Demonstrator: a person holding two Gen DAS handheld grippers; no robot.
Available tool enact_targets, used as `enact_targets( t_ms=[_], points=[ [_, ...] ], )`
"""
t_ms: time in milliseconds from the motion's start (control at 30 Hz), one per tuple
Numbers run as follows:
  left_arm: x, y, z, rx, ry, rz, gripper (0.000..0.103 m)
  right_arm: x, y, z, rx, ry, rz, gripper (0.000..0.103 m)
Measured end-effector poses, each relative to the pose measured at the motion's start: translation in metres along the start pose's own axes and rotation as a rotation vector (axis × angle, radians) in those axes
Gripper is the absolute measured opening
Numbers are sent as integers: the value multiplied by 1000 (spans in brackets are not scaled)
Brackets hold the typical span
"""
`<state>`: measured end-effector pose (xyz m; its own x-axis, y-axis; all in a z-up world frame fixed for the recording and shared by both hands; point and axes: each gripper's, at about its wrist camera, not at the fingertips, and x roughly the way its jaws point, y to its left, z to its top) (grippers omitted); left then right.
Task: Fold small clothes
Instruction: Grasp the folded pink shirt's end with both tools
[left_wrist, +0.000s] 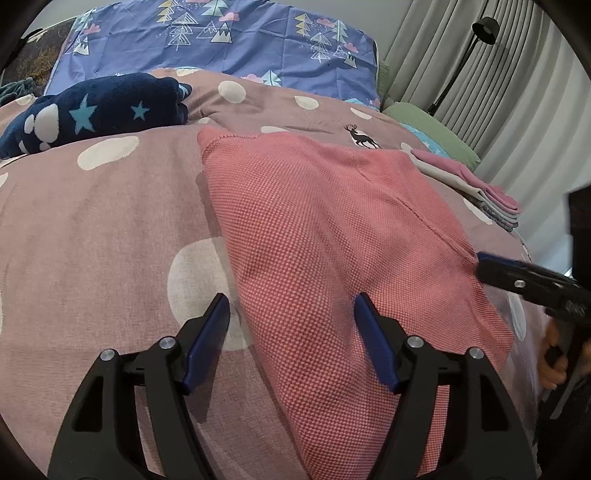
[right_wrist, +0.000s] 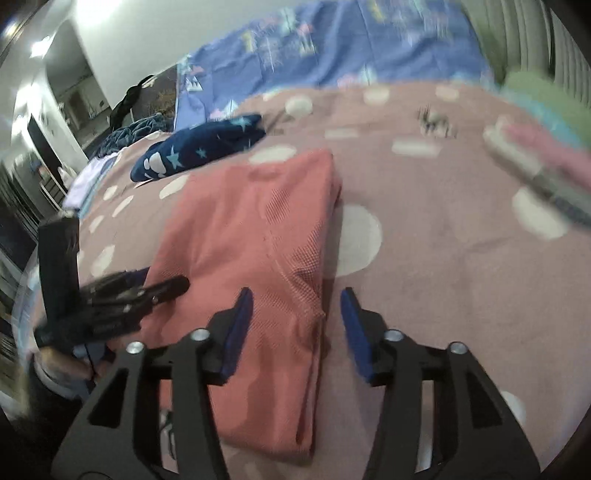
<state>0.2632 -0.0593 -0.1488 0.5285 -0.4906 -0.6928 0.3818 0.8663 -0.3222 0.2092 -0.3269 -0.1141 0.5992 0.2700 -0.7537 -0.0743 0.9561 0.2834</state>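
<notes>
**Folding a red knit on the spotted bed**

Lying flat on the pink bedspread (left_wrist: 92, 229) with its white dots, the red knit garment (left_wrist: 317, 236) sits in the middle of the bed, already doubled over into a long shape with a seam running down it.

Going left to right in the left wrist view: a dark blue blanket (left_wrist: 99, 110) with stars and paw prints is bunched at the far left, well apart from the garment. Behind it lies a blue sheet (left_wrist: 229, 40) printed with trees and mountains. The left gripper (left_wrist: 291, 332) hangs over the near left edge of the garment with its jaws spread; one blue pad is over the bedspread, the other over the red cloth, and neither presses on anything. Farther right, a small deer print (left_wrist: 357, 136) shows on the bedspread, then a stack of folded clothes (left_wrist: 476, 188), pink on top, near the right edge of the bed. Grey curtains (left_wrist: 509, 92) and a black floor lamp (left_wrist: 461, 62) stand beyond.

The right wrist view is blurred. The right gripper (right_wrist: 295, 325) is over the near right edge of the garment, jaws apart, gripping nothing; the cloth's edge lies between the pads, and I cannot tell whether the left pad brushes it. A hand (left_wrist: 554, 362) shows at the right edge of the left wrist view.
</notes>
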Motion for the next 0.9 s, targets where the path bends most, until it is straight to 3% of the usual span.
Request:
enact_targets(
  t_ms=[100,267,367,433,533,600,733,900],
  points=[
    [1,-1,0,2,3,-3,73,28,-13,2,84,81,111,58],
    [1,0,1,-1,7,-14,76,42,-17,8,94,70,188,59],
    [7,1,4,-12,18,-69,90,53,-13,13,70,80,206,60],
    [11,-2,6,-11,18,-77,92,60,-11,20,61,79,216,60],
    [10,1,6,-30,8,-100,92,63,-13,23,74,78,229,55],
    [7,6,6,-56,-4,-120,89,59,-16,21,79,75,226,45],
    [4,11,5,-85,-17,-122,77,45,-22,12,104,82,230,42],
    [4,11,5,-82,-13,-121,76,37,-25,4,92,98,211,42]
  ],
)
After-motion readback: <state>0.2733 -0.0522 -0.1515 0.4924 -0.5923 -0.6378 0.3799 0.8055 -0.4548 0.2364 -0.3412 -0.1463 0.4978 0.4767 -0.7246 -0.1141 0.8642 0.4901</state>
